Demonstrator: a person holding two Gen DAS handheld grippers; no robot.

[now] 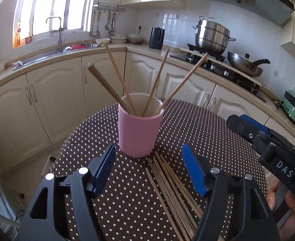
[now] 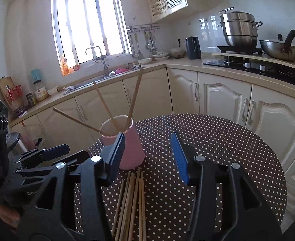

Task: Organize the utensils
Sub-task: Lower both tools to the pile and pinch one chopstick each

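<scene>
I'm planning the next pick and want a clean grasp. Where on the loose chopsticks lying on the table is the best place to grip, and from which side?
Probably from above, jaws straddling across the loose chopsticks. They lie flat and nearly parallel, ends reaching the pink cup. Grip mid-length, clear of the cup. The left gripper, open and empty, is already close.

Far ahead of the claw, a steel stacked steamer pot sits on the gas stove, with a wok just beside it to the right. Left of them on the counter stands a dark kettle. Further left, beyond the claw, a faucet rises over the sink beneath the bright window.
</scene>
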